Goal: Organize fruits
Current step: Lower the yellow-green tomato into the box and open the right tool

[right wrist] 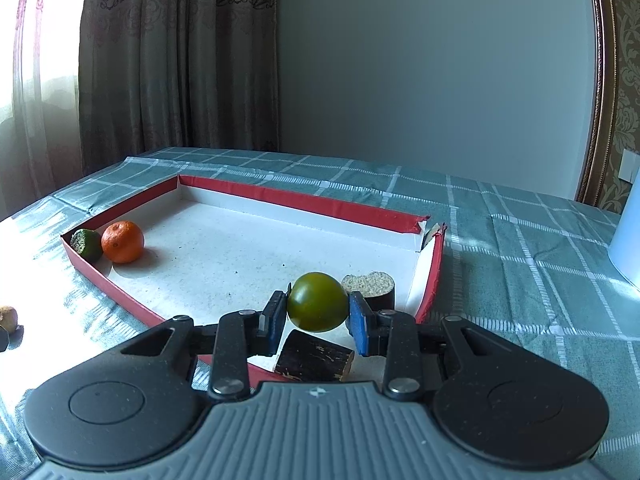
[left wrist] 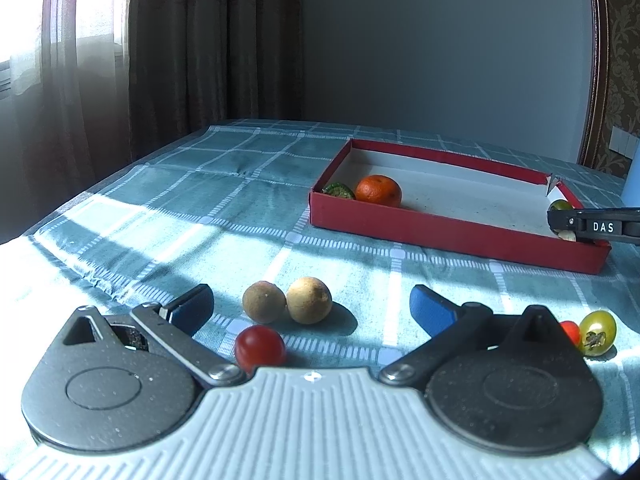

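My left gripper (left wrist: 312,304) is open low over the checked cloth. Two brown round fruits (left wrist: 264,302) (left wrist: 309,300) lie between its fingers, with a red cherry tomato (left wrist: 260,348) nearer the camera. A yellow-green tomato (left wrist: 597,332) and a small red one (left wrist: 571,330) lie outside the right finger. My right gripper (right wrist: 318,312) is shut on a green tomato (right wrist: 317,302) above the near right corner of the red tray (right wrist: 280,194). The tray (left wrist: 440,232) holds an orange (right wrist: 122,241) and a dark green fruit (right wrist: 86,245) at its left end, and two dark cane pieces (right wrist: 314,360) (right wrist: 370,286) under my right gripper.
The tray's far right corner (right wrist: 430,232) is torn open. A white object (right wrist: 626,240) stands at the table's right edge. Curtains and a window are at the left, a plain wall behind. Another brown fruit (right wrist: 8,318) shows at the left edge of the right wrist view.
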`<act>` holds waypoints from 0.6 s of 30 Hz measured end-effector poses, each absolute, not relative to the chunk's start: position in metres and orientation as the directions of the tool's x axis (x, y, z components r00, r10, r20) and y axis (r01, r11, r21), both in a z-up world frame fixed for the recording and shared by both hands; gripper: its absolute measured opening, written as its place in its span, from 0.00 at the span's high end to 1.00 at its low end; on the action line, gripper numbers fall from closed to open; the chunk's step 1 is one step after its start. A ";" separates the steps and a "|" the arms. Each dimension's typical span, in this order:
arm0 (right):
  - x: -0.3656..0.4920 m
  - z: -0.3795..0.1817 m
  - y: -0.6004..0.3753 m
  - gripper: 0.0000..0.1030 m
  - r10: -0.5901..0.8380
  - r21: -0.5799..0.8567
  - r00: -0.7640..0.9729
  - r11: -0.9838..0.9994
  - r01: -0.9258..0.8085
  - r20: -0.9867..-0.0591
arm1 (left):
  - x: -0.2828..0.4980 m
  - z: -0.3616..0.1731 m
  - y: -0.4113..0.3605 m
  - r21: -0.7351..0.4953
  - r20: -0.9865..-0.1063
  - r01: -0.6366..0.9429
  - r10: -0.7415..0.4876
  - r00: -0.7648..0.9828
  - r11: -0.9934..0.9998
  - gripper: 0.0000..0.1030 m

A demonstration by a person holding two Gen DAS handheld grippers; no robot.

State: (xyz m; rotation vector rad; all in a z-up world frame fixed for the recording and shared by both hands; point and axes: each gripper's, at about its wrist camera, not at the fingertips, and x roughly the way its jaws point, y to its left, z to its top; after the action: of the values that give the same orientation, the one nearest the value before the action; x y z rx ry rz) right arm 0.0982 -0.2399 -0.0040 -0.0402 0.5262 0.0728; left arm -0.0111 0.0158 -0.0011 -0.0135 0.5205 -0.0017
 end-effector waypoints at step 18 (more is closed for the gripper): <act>0.100 -0.005 -0.243 0.68 0.062 -0.006 0.854 0.997 -0.076 -0.516 | -0.010 -0.002 0.016 -0.001 -0.506 -0.002 0.002 0.863 1.000 0.00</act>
State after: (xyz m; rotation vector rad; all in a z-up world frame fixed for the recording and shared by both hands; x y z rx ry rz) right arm 0.0995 -0.2430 -0.0052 -0.0262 0.5417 0.0725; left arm -0.0099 0.0157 -0.0015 -0.0012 0.5304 0.0023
